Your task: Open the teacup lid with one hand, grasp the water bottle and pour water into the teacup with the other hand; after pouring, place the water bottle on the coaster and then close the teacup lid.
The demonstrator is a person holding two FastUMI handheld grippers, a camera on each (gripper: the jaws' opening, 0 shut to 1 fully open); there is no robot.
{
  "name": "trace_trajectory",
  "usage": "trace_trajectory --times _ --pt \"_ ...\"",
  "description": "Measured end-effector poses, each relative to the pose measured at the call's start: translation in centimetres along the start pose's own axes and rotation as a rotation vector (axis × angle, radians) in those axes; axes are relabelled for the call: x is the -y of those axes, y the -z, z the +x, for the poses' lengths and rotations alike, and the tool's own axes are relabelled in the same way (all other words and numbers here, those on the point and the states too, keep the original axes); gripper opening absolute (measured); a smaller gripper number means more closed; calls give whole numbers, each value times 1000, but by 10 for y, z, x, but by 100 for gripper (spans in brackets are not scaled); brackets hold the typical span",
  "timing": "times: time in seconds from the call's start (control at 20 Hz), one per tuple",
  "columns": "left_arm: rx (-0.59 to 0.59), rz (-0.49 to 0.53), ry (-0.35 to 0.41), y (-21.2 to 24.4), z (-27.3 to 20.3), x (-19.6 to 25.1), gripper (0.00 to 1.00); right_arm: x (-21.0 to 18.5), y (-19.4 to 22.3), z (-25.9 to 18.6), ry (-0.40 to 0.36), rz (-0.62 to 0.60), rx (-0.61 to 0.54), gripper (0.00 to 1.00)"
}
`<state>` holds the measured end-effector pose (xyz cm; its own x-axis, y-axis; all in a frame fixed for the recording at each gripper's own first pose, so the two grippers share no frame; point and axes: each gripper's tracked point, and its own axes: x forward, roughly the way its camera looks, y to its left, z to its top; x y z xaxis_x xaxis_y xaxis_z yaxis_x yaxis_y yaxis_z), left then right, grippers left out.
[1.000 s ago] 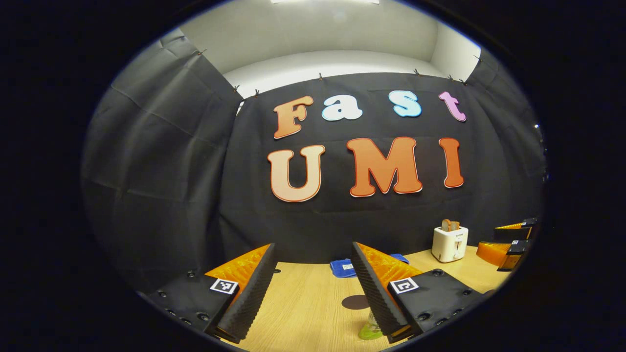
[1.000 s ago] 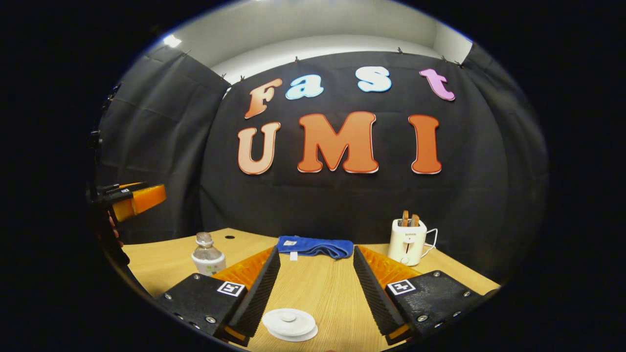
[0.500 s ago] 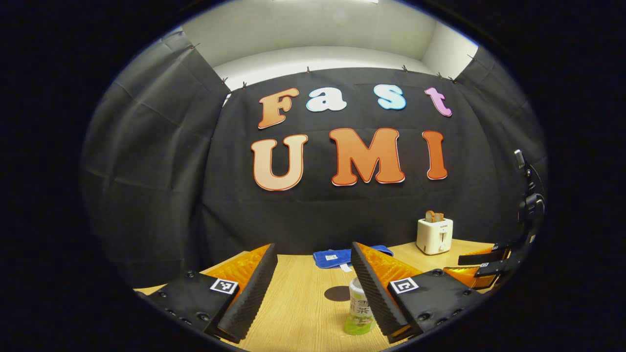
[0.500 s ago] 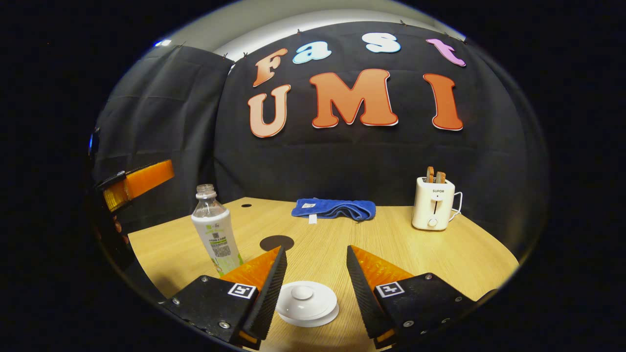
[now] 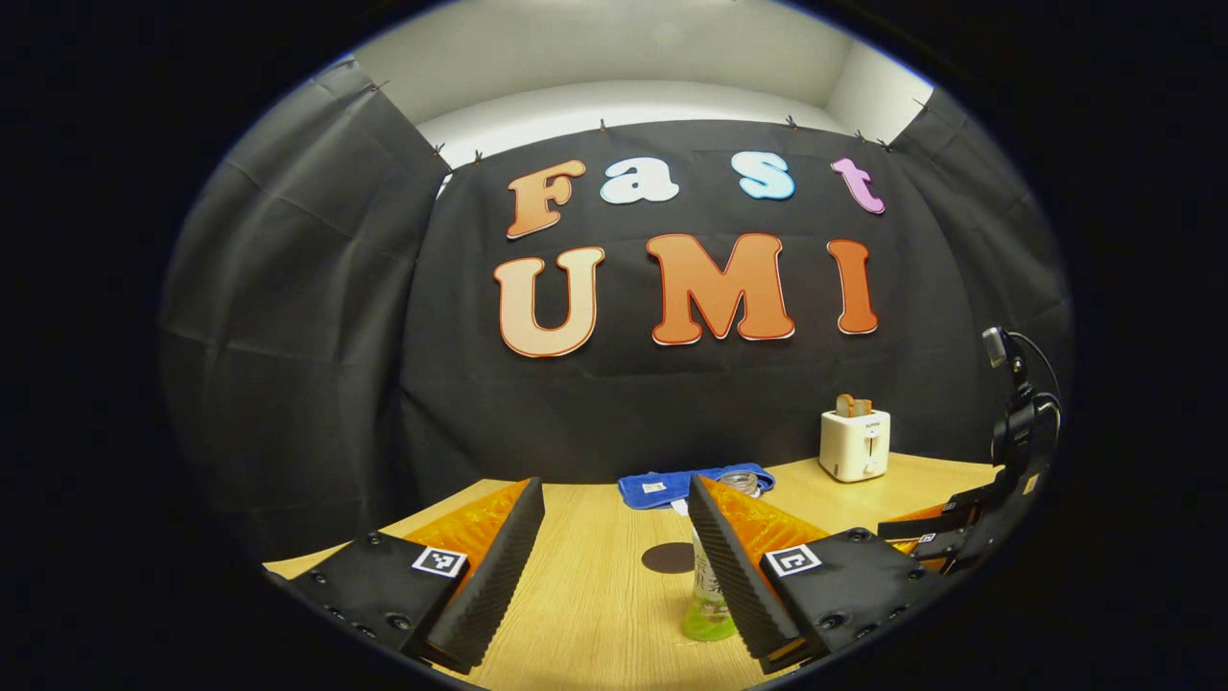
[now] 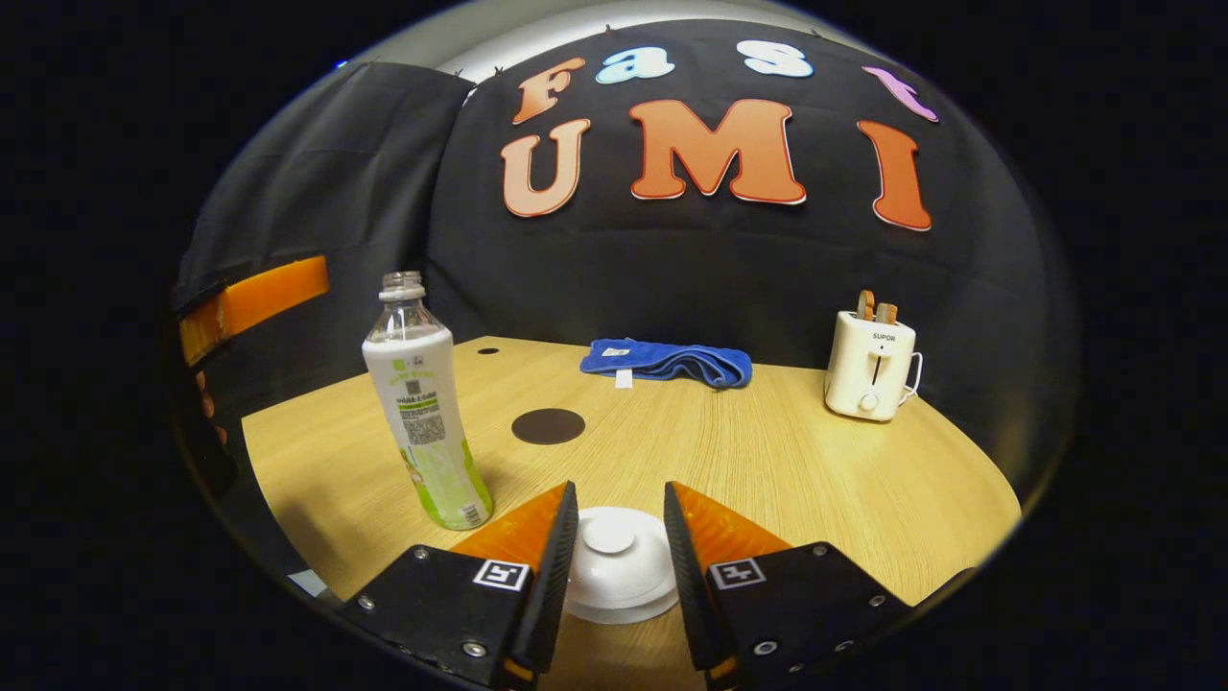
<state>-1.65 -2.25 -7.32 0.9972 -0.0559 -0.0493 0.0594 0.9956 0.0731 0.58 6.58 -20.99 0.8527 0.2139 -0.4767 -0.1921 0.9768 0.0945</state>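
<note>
The right gripper [image 6: 619, 537] is positioned over the white round ceramic teacup lid [image 6: 619, 566] near the front edge of the light wooden table [image 6: 787, 461]; its jaws are parted, bracketing the lid's central knob with a gap on each side. The left gripper [image 5: 614, 566] is fully open. The upright clear plastic water bottle with the green-and-white label [image 6: 422, 413] stands just behind its right finger, near the dark round coaster [image 6: 548, 425].

Staged recording booth dressed as a home kitchen corner, black cloth wall [image 6: 317, 192] pinned up under a plain white ceiling, pale wood-grain tabletop [image 6: 767, 461], small cream toaster [image 6: 870, 364] holding bread slices, folded blue towel [image 6: 669, 361]
</note>
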Motion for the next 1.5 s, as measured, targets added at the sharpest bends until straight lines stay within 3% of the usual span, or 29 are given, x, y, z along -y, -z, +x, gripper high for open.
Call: trace_trajectory --times 0.25,0.3,0.6,0.95,1.3,1.5 --pt "-11 13 -5 5 -4 -2 97 -6 7 1 -20 -16 -30 39" --pt "-13 10 -1 5 -4 -1 97 -6 8 1 -19 -14 -35 29" --pt "-34 39 38 16 -8 14 97 -3 5 1 -19 25 -38 20" --pt "-48 13 131 21 -17 43 95 11 -32 -13 -7 82 59 19" --pt "-161 -17 237 67 -12 74 96 44 -64 -35 45 100 156 19" --pt "-211 -23 252 92 -1 81 97 54 -73 -45 62 114 197 19"
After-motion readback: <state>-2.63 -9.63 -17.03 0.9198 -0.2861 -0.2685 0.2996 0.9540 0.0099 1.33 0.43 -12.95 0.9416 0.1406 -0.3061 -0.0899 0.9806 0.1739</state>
